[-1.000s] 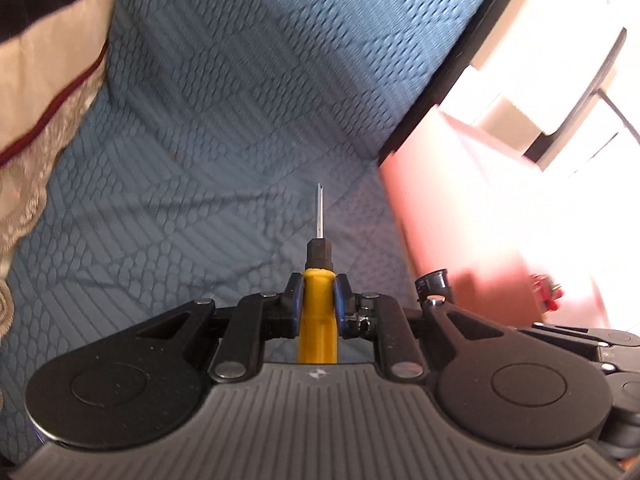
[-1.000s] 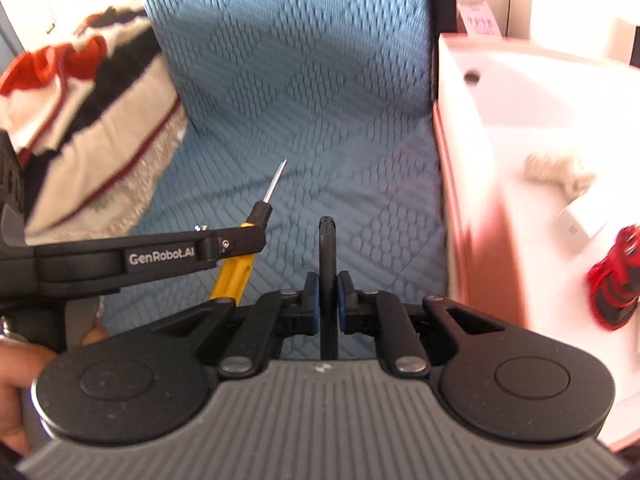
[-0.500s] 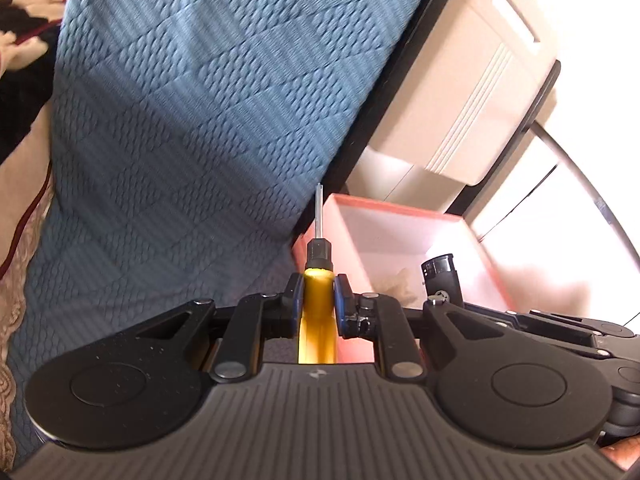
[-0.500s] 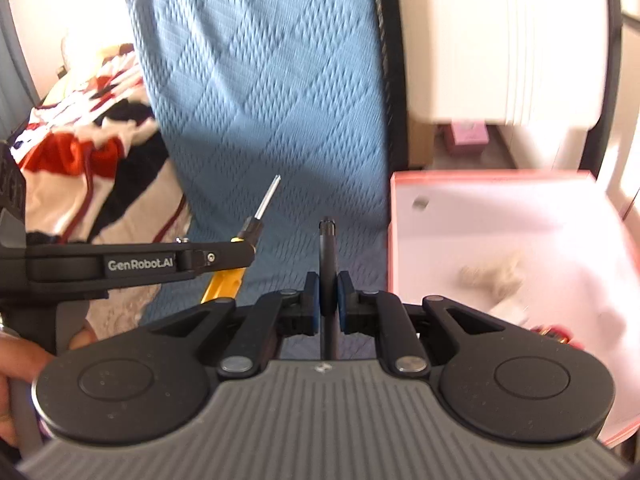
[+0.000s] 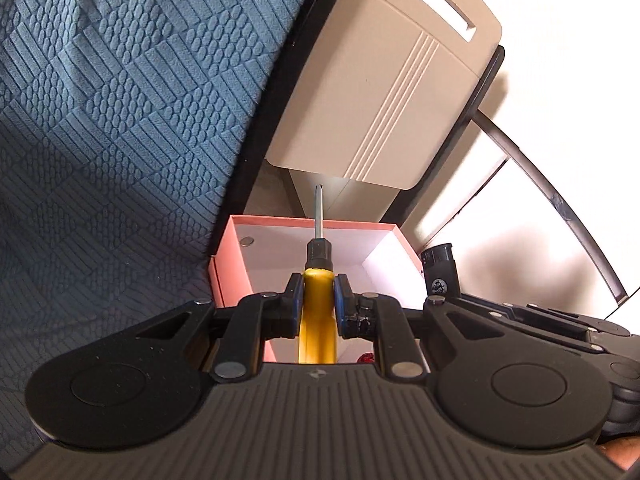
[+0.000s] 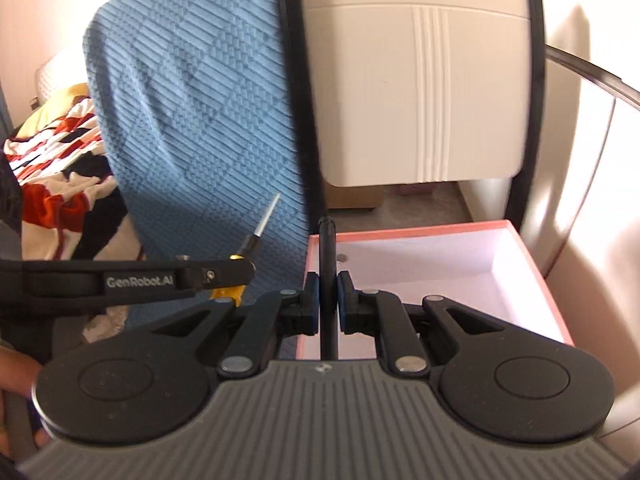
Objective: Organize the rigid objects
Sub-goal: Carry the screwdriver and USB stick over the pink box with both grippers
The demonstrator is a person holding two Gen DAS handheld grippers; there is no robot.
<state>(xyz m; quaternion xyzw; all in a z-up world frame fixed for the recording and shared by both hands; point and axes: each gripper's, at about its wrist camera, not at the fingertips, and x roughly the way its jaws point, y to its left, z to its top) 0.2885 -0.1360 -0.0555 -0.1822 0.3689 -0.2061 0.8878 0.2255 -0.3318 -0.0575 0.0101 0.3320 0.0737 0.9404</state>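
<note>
At frame centre, the left gripper (image 5: 318, 300) clamps a yellow-handled screwdriver (image 5: 318, 316) above the pink box (image 5: 230, 268); the right gripper (image 6: 328, 296) pinches a thin black object (image 6: 327, 264) at that box's left edge.

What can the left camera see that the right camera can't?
Only the left view shows the left gripper head-on, clamping the screwdriver's yellow handle, and something small and red low in the box. Only the right view shows the striped blanket and the right gripper pinching a thin black object edge-on. Both show the screwdriver, the pink box, the blue cover and the beige panel.
</note>
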